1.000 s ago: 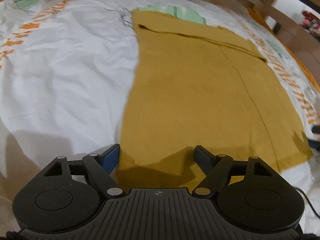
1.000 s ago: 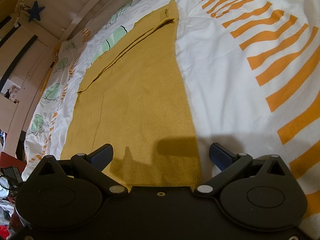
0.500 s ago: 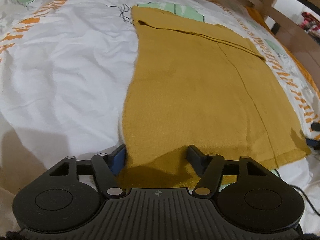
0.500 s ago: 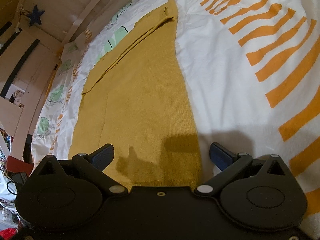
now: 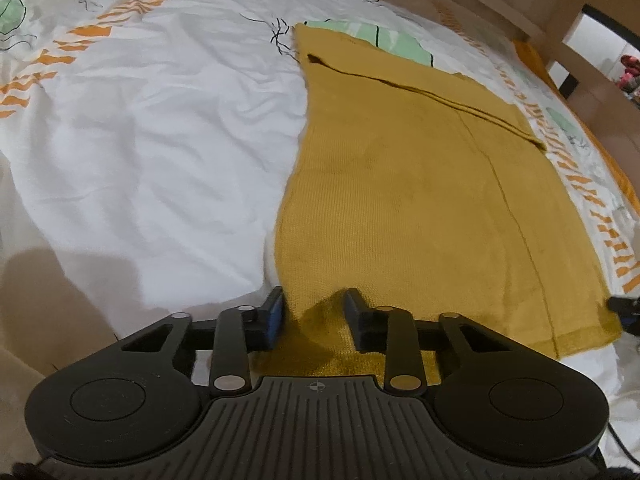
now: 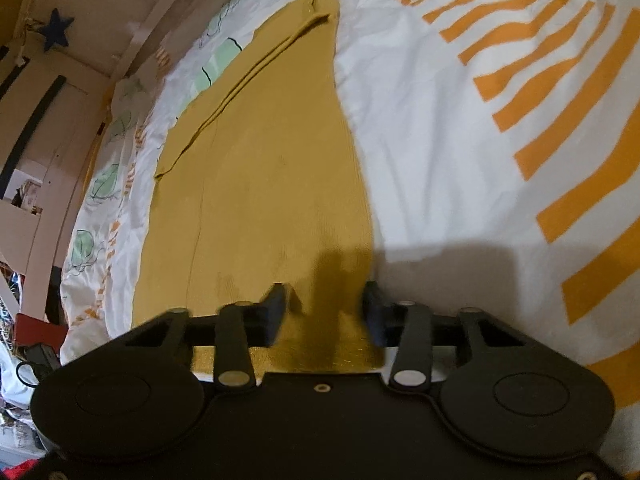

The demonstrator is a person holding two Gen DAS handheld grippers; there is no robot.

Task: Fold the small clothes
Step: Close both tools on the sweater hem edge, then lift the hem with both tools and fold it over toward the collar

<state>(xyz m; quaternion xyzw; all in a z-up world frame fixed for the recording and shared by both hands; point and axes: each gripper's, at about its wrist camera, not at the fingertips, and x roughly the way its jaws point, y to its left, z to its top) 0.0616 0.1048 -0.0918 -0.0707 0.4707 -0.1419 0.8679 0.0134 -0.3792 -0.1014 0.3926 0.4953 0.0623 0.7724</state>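
Note:
A mustard-yellow knitted garment lies flat on the bed, its far end folded over in a narrow band. My left gripper sits at its near left corner, jaws partly closed with the fabric edge between them and a gap still showing. In the right wrist view the garment stretches away, and my right gripper sits at its near right corner, jaws narrowed around the edge with a gap still showing.
The bed sheet is white with orange stripes and green leaf prints. A wooden bed rail runs along the far side. In the right wrist view, clutter and a cable lie beyond the bed's left edge.
Both grippers have moved forward onto the garment's near corners, and their jaws have narrowed from wide open to partly closed around the fabric.

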